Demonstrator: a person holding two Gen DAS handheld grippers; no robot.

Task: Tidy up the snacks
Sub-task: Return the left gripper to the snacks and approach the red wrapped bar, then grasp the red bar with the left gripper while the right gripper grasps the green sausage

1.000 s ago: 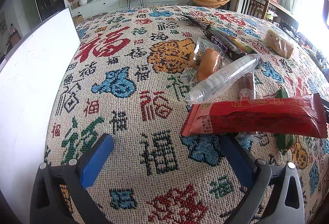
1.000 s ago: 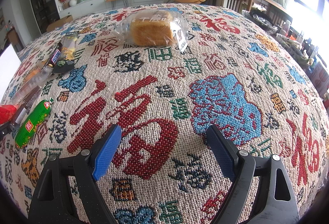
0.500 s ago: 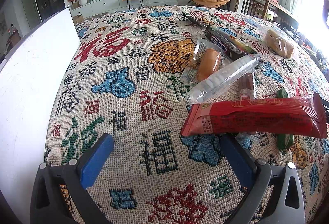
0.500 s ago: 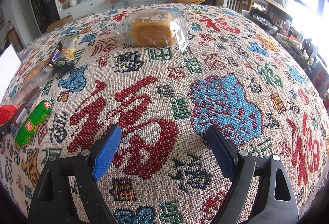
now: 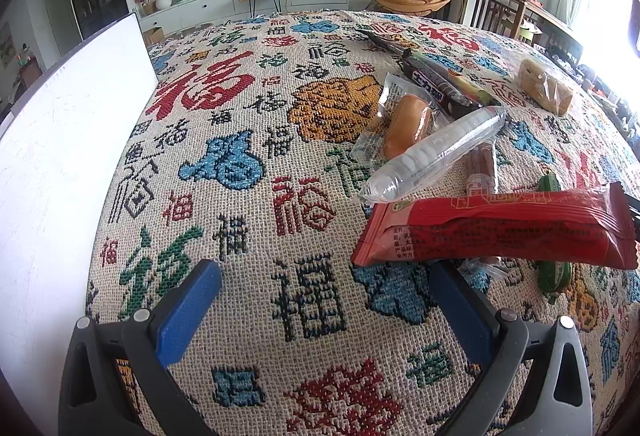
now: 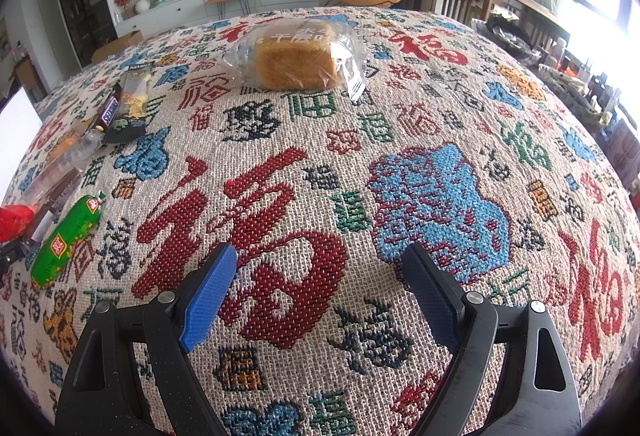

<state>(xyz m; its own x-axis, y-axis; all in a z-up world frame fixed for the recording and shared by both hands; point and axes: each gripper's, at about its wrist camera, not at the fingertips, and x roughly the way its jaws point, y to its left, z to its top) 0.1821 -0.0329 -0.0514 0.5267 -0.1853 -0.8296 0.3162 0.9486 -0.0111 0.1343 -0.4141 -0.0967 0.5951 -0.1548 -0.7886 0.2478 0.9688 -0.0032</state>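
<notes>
Tools (image 5: 324, 276) (image 6: 320, 260) gape empty above patterned cloth (image 6: 400, 116)

No visible change: snacks, both grippers exactly as before.

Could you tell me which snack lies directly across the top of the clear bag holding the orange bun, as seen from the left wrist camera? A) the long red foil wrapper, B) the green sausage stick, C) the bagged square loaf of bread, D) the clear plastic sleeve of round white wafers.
D: the clear plastic sleeve of round white wafers lies diagonally over the edge of the clear bag holding the orange bun; the others lie apart from it.
</notes>
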